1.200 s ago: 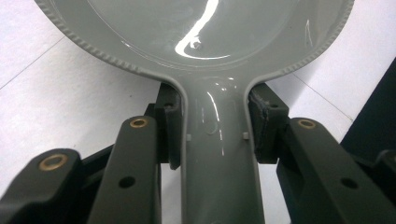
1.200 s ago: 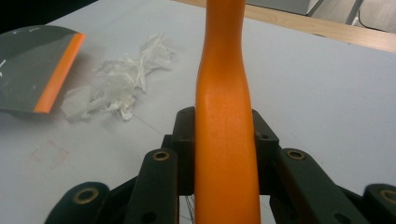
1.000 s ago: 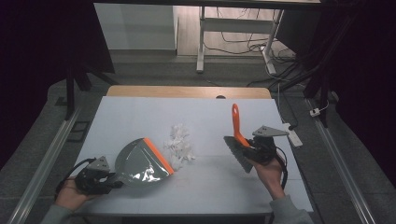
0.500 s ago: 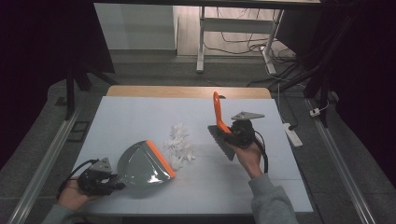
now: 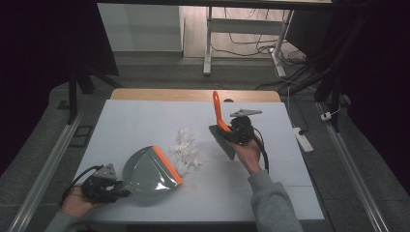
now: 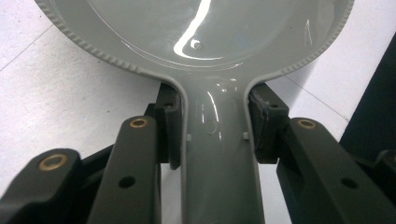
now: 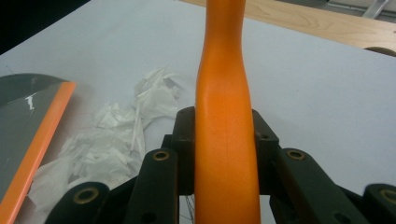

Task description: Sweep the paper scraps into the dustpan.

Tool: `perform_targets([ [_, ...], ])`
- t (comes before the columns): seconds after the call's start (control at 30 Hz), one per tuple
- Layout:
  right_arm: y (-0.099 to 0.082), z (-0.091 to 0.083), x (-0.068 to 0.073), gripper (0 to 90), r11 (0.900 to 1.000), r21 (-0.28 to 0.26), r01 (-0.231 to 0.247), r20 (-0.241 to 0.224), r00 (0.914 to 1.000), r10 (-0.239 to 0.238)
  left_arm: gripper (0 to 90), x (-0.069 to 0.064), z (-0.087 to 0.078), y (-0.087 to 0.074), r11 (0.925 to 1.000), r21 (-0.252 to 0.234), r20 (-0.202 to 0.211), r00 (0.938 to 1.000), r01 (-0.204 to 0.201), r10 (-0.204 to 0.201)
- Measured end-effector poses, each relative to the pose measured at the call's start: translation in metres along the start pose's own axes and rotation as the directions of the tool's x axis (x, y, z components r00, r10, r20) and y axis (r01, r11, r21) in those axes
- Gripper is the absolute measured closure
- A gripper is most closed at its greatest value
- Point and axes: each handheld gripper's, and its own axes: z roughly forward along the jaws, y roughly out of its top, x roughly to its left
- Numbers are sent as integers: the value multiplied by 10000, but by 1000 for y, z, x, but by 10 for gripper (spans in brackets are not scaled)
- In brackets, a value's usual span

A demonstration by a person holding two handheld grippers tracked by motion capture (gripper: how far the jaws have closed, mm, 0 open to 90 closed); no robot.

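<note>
- Two tools in hand, scrap pile between them, all on the white desk (image 5: 145, 121).
- Left gripper (image 5: 99, 186), near-left corner: jaws clenched on the neck of the grey dustpan (image 5: 147, 170). Handle's long axis runs along the jaws; mouth points right and away, toward the pile. Glossy smooth plastic, rounded pan, ribbed rim, flat orange lip (image 5: 168, 164) at the open edge.
- Crumpled white paper (image 5: 186, 150): thin, torn, creased scraps, just beside the orange lip.
- Right gripper (image 5: 239, 131), right of the pile: jaws clenched on the orange brush handle (image 7: 224, 130). Smooth matte plastic, waisted shape, long axis along the jaws, tilted up and away. Dark bristle head (image 5: 223, 141) angled down over the desk, near the paper.
</note>
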Motion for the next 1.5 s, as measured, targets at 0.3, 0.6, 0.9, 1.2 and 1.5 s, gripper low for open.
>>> perform_targets([
  [0.3,13,22,4,699,9997,204,136,-91,9999,-134,617,-2,1,2,10000,-43,34,10000,-23,23],
  [0.6,23,47,8,699,9990,400,184,-276,9995,-173,617,-2,1,3,10000,-20,97,9999,-34,34],
  [0.9,37,73,20,699,9939,732,821,-192,9965,-809,617,-3,2,1,10000,57,152,9999,-61,61],
  [1.2,40,92,20,699,9932,784,863,-118,9963,-856,617,-2,4,1,9998,149,231,9997,-106,103],
  [1.5,40,105,22,700,9892,1066,1002,-44,9950,-1003,617,-2,5,1,9998,179,232,9997,-53,48],
])
